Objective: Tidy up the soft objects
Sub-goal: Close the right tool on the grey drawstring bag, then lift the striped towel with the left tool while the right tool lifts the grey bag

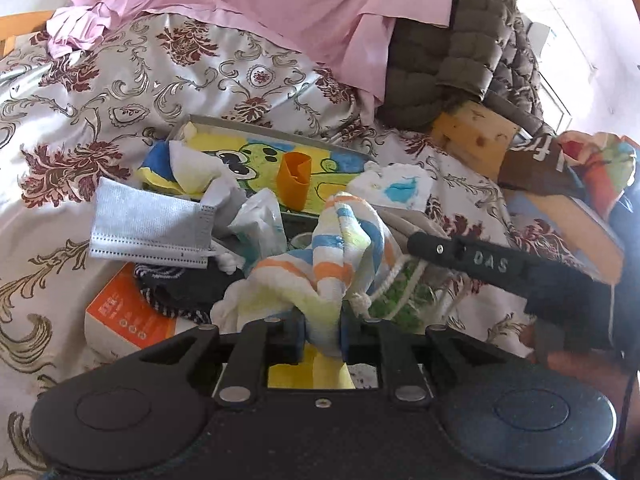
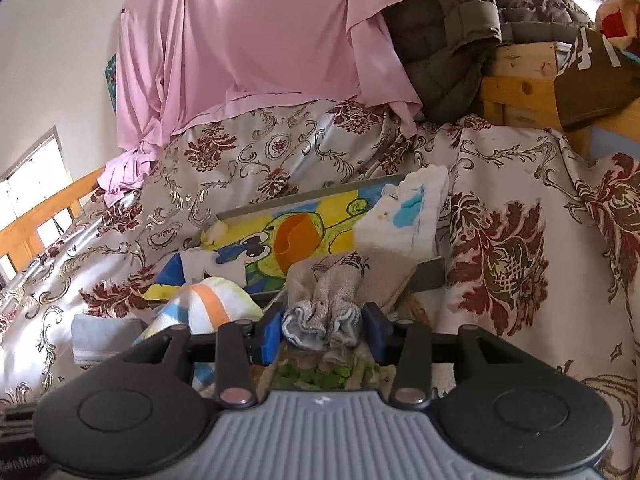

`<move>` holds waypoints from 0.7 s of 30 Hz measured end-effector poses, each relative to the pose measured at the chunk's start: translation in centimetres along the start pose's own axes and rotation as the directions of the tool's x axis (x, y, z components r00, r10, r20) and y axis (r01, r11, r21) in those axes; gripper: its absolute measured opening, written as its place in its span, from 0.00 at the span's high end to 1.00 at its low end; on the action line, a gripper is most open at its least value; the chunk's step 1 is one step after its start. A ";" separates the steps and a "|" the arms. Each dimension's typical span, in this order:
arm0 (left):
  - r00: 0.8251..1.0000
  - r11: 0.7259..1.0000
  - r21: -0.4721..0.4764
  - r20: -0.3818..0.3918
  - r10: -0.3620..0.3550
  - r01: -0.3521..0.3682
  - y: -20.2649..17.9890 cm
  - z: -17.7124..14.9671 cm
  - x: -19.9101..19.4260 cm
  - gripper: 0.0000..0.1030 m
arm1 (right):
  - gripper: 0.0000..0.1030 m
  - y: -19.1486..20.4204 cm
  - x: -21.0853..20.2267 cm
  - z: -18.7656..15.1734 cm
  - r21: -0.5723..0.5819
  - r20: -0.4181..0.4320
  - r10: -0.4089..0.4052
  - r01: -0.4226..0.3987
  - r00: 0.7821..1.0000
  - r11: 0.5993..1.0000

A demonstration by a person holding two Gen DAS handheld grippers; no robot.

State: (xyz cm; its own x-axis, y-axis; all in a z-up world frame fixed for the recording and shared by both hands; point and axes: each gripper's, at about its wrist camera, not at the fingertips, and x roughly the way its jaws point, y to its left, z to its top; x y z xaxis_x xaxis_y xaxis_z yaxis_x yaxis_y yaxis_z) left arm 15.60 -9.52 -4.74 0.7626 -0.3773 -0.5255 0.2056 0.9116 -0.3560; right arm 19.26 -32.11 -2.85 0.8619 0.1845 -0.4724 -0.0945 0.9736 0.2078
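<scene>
Left claw (image 1: 322, 330) pinching striped towel (image 1: 320, 264), towel's lower end hidden behind claw

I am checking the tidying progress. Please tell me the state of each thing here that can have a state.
Left tongs: shut on the striped towel.
Striped towel: bunched up, pinched at one fold.
Right tongs: around the grey cloth; grip unclear.
Grey cloth: crumpled between the pads.
Face mask: lying flat, loose.
Orange cup: standing on the cartoon box.
Cartoon box: open, partly covered.

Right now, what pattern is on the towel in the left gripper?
Striped towel: orange, blue and yellow bands on white, clearest in the left wrist view.
</scene>
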 end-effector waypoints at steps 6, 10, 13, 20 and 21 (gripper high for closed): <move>1.000 1.000 -0.007 0.007 0.005 -0.005 0.3 1.4 1.5 0.76 | 0.49 0.2 0.5 0.0 -0.021 -0.003 -0.014 0.014 1.000 1.000; 1.000 1.000 -0.020 0.009 0.022 -0.021 0.6 2.0 2.6 0.68 | 0.45 0.1 0.9 0.0 -0.022 -0.011 -0.017 0.016 1.000 1.000; 0.999 0.999 -0.030 0.001 0.036 -0.036 0.9 2.2 3.4 0.66 | 0.42 0.0 1.2 -0.1 -0.026 -0.021 -0.018 0.017 1.000 1.000; 0.998 0.996 -0.071 -0.001 0.060 -0.060 1.7 2.5 5.0 0.65 | 0.34 0.6 1.9 -0.3 -0.078 -0.028 -0.026 0.024 0.999 0.997; 0.998 0.995 -0.077 0.001 0.063 -0.063 1.8 2.6 5.1 0.63 | 0.33 0.6 2.1 -0.3 -0.080 -0.031 -0.028 0.026 0.999 0.996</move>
State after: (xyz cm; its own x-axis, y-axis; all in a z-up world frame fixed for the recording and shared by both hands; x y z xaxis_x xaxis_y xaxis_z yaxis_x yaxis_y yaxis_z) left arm 21.48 -9.40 -6.08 0.7747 -0.3185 -0.5462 0.1090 0.9182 -0.3807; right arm 20.84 -31.14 -3.95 0.8485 0.1607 -0.5042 -0.1118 0.9857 0.1260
